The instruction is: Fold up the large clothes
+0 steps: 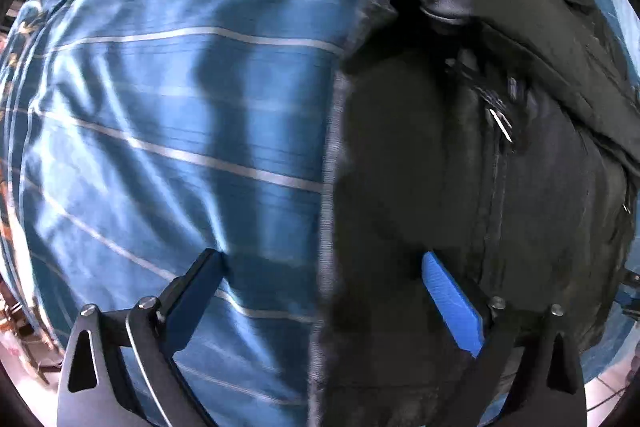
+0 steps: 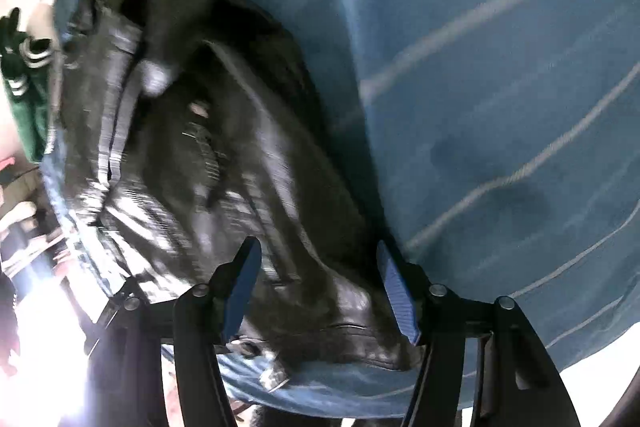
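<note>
Lying seemingly under both tongs: jacket (image 1: 460, 167).

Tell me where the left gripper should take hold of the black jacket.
Probably the jacket's ribbed edge lying along the blue striped bedding. The open left gripper already straddles it, so come straight down from above; that border is exposed and thinner than the bulky zipped body.

Both views are bent by fisheye distortion and ringed by dark vignette. Heavy motion blur is seen in the right wrist view, with blown-out glare at lower left. Soft shadows are cast across the left view's centre.
</note>
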The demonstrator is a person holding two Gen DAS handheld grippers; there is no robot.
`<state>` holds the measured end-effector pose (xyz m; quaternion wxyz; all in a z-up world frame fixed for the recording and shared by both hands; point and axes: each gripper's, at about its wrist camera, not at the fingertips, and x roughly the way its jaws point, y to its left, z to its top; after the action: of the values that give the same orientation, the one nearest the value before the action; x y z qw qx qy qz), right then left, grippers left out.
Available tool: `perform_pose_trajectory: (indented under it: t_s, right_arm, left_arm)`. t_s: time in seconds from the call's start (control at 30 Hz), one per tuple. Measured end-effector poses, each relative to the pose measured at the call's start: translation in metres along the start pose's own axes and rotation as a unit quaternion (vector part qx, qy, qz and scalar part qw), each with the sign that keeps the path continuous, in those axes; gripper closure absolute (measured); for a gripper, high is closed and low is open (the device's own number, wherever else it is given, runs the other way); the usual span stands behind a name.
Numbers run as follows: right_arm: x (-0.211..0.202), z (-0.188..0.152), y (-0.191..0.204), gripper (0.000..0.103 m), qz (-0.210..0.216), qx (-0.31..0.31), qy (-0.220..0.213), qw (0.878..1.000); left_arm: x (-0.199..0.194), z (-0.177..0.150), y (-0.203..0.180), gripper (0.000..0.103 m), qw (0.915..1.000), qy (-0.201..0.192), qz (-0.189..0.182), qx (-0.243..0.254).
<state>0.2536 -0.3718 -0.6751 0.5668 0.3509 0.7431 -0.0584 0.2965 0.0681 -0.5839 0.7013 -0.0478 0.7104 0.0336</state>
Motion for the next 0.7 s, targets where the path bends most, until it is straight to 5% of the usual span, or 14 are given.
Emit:
perform_pose_trajectory:
  t_s: [0.13, 0.17, 0.27, 0.3, 0.33, 0.47, 0.7]
  right_arm:
    - [0.004, 0.001, 0.000, 0.041, -0.011, 0.002, 0.000, 1.000]
    - [0.003, 0.000, 0.000, 0.041, -0.016, -0.006, 0.001, 1.000]
    - [0.011, -0.005, 0.025, 0.046, -0.042, -0.034, -0.007, 0.999]
    - [0.013, -0.009, 0.032, 0.073, -0.050, -0.040, -0.011, 0.998]
    - [0.012, -0.013, 0.036, 0.089, -0.050, -0.042, -0.017, 0.998]
    - [-0.007, -0.047, 0.064, 0.095, -0.026, -0.049, -0.041, 0.998]
    - [-0.025, -0.103, 0.086, 0.096, 0.037, -0.035, -0.007, 0.999]
  left_arm:
    - [-0.011, -0.002, -0.018, 0.086, 0.9986, -0.043, 0.013, 0.027]
    - [-0.013, -0.002, -0.021, 0.096, 0.9981, -0.049, 0.025, 0.028]
    - [-0.023, -0.002, -0.013, 0.101, 0.9978, -0.065, 0.011, -0.005]
    - [-0.028, -0.003, -0.011, 0.101, 0.9973, -0.072, 0.005, -0.011]
    - [-0.032, -0.005, -0.008, 0.102, 0.9968, -0.079, 0.003, -0.012]
    - [-0.054, -0.009, -0.001, 0.102, 0.9945, -0.105, -0.006, -0.003]
    - [-0.086, -0.006, 0.033, 0.102, 0.9929, -0.118, 0.009, 0.009]
